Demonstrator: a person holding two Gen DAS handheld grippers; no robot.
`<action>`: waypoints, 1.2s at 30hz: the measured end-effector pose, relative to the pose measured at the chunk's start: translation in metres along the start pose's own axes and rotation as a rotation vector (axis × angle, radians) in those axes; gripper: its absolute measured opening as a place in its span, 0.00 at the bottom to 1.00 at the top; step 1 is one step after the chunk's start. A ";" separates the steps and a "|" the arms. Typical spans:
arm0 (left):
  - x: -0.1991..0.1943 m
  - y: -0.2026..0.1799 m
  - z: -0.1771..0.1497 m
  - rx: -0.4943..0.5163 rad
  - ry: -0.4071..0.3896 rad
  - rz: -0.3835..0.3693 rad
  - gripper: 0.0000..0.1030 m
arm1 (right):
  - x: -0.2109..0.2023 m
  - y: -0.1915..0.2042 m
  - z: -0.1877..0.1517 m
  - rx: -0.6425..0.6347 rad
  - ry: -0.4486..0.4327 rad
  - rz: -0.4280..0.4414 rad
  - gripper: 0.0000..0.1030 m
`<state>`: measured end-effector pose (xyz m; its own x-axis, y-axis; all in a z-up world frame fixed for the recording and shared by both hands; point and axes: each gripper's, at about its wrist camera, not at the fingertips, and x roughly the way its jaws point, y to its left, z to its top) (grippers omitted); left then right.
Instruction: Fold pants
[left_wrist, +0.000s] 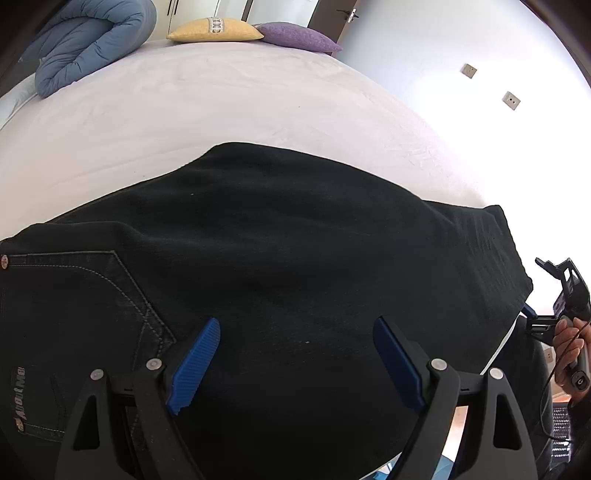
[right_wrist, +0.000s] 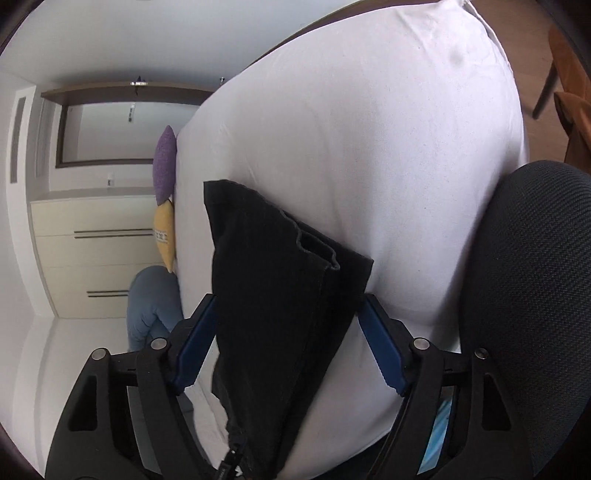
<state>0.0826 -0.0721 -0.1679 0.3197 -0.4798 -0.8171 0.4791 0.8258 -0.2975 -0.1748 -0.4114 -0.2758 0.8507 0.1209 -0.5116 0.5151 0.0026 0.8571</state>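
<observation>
Black jeans (left_wrist: 277, 258) lie folded on the white bed (left_wrist: 184, 110), with a stitched back pocket (left_wrist: 74, 302) at the left. My left gripper (left_wrist: 295, 354) is open just above the jeans, its blue pads (left_wrist: 195, 365) spread wide over the fabric. In the right wrist view the jeans' leg end (right_wrist: 280, 288) lies between the spread blue pads (right_wrist: 380, 350) of my right gripper (right_wrist: 286, 343), which is open around it. The right gripper also shows in the left wrist view (left_wrist: 565, 314) at the right edge, held by a hand.
A blue duvet (left_wrist: 85, 40), a yellow pillow (left_wrist: 216, 31) and a purple pillow (left_wrist: 295, 37) lie at the bed's far end. A dark office chair (right_wrist: 535, 295) stands beside the bed. Cream drawers (right_wrist: 99, 254) stand by the wall.
</observation>
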 end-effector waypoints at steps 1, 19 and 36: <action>0.001 0.000 0.002 -0.009 -0.001 -0.010 0.84 | -0.002 -0.003 0.000 0.010 -0.006 0.017 0.71; 0.023 -0.022 0.018 -0.029 0.009 -0.051 0.87 | -0.008 -0.011 -0.002 0.084 -0.131 0.173 0.43; 0.031 -0.035 0.018 0.007 0.022 -0.029 0.91 | 0.038 -0.008 -0.004 0.062 0.013 0.188 0.10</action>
<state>0.0900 -0.1210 -0.1739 0.2873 -0.4967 -0.8190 0.4935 0.8096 -0.3179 -0.1472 -0.4030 -0.3015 0.9313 0.1266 -0.3414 0.3529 -0.0823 0.9320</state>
